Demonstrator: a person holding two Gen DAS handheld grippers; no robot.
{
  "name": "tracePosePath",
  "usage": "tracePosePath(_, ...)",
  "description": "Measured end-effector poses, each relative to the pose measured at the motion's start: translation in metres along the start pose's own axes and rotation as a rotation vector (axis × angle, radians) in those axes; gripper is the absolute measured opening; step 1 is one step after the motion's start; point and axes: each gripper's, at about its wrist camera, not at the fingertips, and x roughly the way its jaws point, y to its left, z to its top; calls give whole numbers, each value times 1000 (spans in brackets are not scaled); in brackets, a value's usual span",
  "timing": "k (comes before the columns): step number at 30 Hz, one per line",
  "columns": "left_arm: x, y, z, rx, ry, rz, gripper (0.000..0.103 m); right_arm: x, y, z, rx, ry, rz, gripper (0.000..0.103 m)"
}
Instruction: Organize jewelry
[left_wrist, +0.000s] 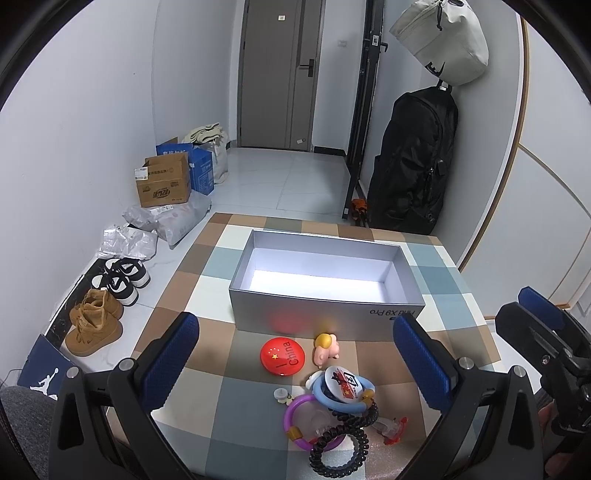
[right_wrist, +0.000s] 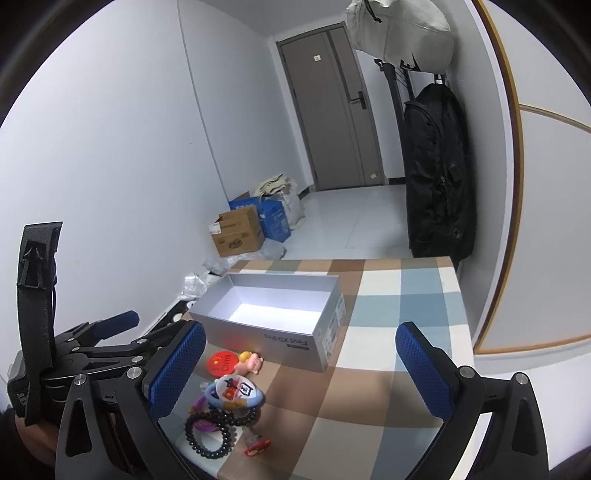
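Note:
An open, empty silver box (left_wrist: 325, 306) (right_wrist: 258, 334) stands on the checked table. In front of it lies a pile of trinkets: a red round "China" badge (left_wrist: 282, 357) (right_wrist: 221, 360), a small pink figurine (left_wrist: 325, 349) (right_wrist: 251, 363), a white badge (left_wrist: 341, 382) (right_wrist: 236, 388) inside a blue ring (left_wrist: 325, 398), a purple ring (left_wrist: 291, 417), a black spiral hair tie (left_wrist: 340, 450) (right_wrist: 207, 439) and a red clip (left_wrist: 393, 430) (right_wrist: 258, 446). My left gripper (left_wrist: 295, 369) is open above the pile. My right gripper (right_wrist: 301, 373) is open, to the right of the pile.
The checked tablecloth (left_wrist: 436, 258) ends near a wall at right. Shoes (left_wrist: 94, 325), plastic bags and cardboard boxes (left_wrist: 164, 184) sit on the floor at left. A black backpack (left_wrist: 413, 158) hangs at the right wall. The right gripper shows in the left wrist view (left_wrist: 535, 325).

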Motion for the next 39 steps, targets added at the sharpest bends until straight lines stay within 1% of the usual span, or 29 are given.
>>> tracePosePath(8,2,0,0,-2,12,-8,102,0,-1,1,7,0,5,103)
tracePosePath(11,2,2,-1,-6,30,-36,102,-1,-3,1,14,-1,5,103)
tracePosePath(15,3,5,-4,-9,52,-45,102,-1,-5,2,28,-1,3,103)
tracePosePath(18,3,9,-7,-14,82,-64,102,0,-8,4,45,2,3,103)
tracePosePath(21,2,12,-10,-10,121,-84,102,3,-11,4,59,18,2,103)
tracePosePath(23,1,15,-15,-6,145,-99,102,7,-14,4,76,49,11,103)
tracePosePath(27,5,19,-30,-16,241,-133,102,12,-21,5,120,82,29,103)
tracePosePath(31,8,15,-50,-31,348,-167,102,17,-30,6,198,101,63,103)
tracePosePath(33,9,10,-55,-24,392,-159,102,19,-33,6,215,114,68,103)
tracePosePath(34,11,8,-58,-21,409,-154,99,21,-34,6,221,122,68,103)
tracePosePath(35,12,8,-58,-22,420,-159,92,21,-35,5,226,129,67,103)
tracePosePath(37,17,5,-58,-12,446,-170,88,23,-37,4,238,144,70,103)
tracePosePath(39,20,7,-58,-23,450,-175,84,25,-39,4,248,156,73,103)
